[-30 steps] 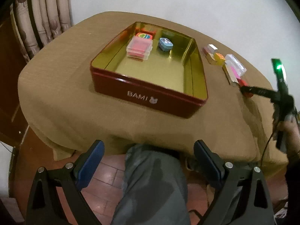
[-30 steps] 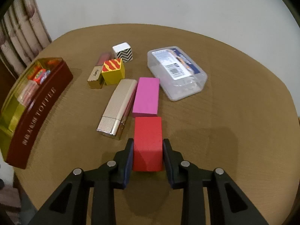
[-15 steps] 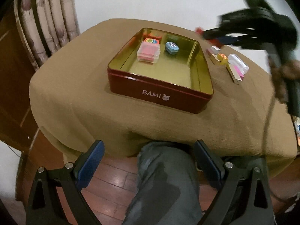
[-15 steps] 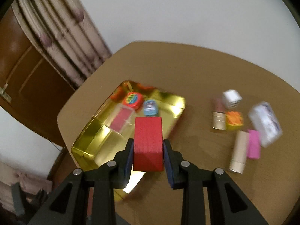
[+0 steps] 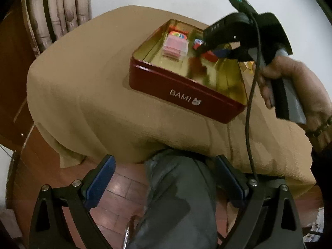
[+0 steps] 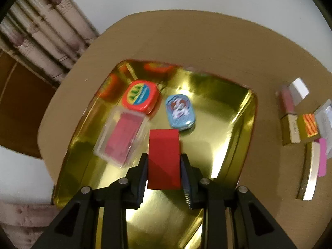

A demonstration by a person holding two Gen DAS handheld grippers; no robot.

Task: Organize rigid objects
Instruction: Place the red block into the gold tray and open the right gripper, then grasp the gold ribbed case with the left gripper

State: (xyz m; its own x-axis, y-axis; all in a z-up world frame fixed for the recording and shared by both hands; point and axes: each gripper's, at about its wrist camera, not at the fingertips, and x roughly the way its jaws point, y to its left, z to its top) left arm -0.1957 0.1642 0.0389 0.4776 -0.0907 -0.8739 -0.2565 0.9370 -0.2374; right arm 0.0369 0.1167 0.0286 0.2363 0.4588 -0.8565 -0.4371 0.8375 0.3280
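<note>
My right gripper (image 6: pixel 164 161) is shut on a red block (image 6: pixel 164 155) and holds it over the gold inside of the red BAMI tin (image 6: pixel 228 159), just in front of a blue oval tin (image 6: pixel 180 112). A clear case with pink contents (image 6: pixel 124 137) and a red-rimmed round tin (image 6: pixel 141 97) lie in the tin. In the left wrist view the right gripper (image 5: pixel 215 51) reaches into the tin (image 5: pixel 186 91) from the right. My left gripper (image 5: pixel 164 182) is open and empty, low in front of the table, over a knee.
Right of the tin on the tan cloth lie a gold tube (image 6: pixel 309 172), a pink block (image 6: pixel 322 157), a yellow-and-orange cube (image 6: pixel 310 126), a small gold box (image 6: pixel 290 128) and a white patterned cube (image 6: pixel 298 87). A curtain (image 5: pixel 58 10) hangs at far left.
My right gripper lifted the red block from the table, carried it left over the tin, and has come lower inside it. The left gripper has shifted slightly and stays open.
</note>
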